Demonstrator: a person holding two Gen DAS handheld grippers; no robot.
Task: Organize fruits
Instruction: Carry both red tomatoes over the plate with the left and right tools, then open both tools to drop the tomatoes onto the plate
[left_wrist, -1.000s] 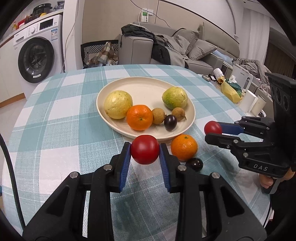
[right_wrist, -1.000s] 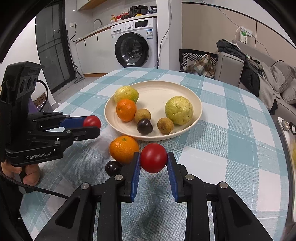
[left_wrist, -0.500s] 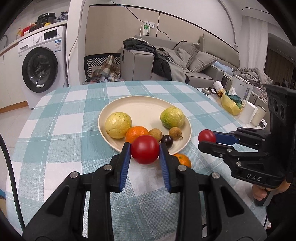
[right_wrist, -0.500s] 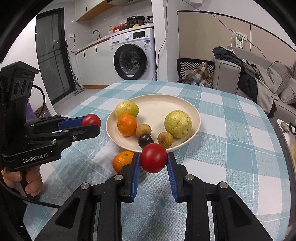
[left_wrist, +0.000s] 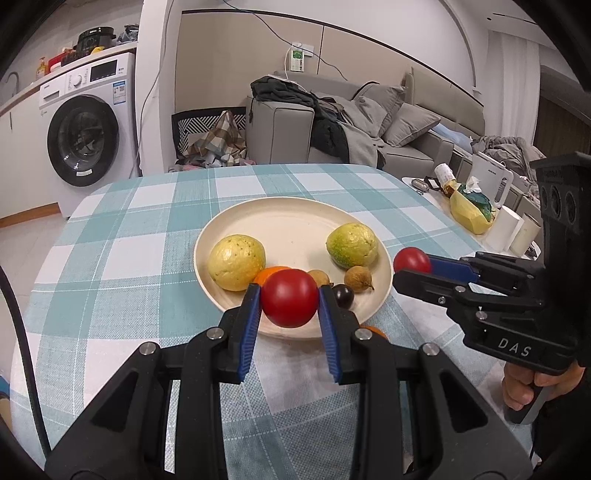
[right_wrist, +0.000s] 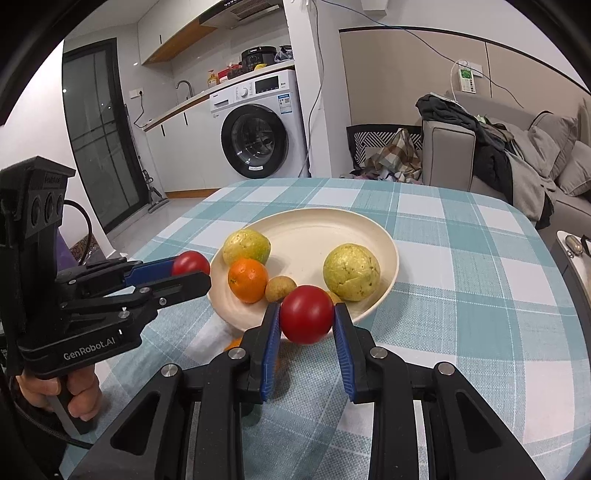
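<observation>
My left gripper (left_wrist: 290, 295) is shut on a red tomato (left_wrist: 290, 306), which hangs over the near rim of the cream plate (left_wrist: 295, 201). On the plate lie two yellow-green guavas (left_wrist: 236, 262) (left_wrist: 352, 245), an orange (left_wrist: 271, 274), two brown longans (left_wrist: 357, 277) and a dark grape (left_wrist: 343, 295). My right gripper (right_wrist: 306, 312) is shut on a second red tomato (right_wrist: 306, 317) at the plate's (right_wrist: 325, 218) near edge. Each gripper shows in the other's view, the right gripper (left_wrist: 412, 267) at right and the left gripper (right_wrist: 192, 271) at left. Another orange (left_wrist: 373, 329) lies on the cloth, mostly hidden.
The plate stands on a round table with a teal checked cloth (left_wrist: 140, 229). Beyond it are a washing machine (left_wrist: 86, 140) and a grey sofa (left_wrist: 369, 122) heaped with clothes. A side table at right holds a yellow bag (left_wrist: 471, 210) and a white kettle (left_wrist: 493, 181).
Both views have tilted upward. The two tomatoes, seen earlier over the cloth beside the loose orange and a dark grape, now show over the plate's near rim. Both grips are unchanged.
</observation>
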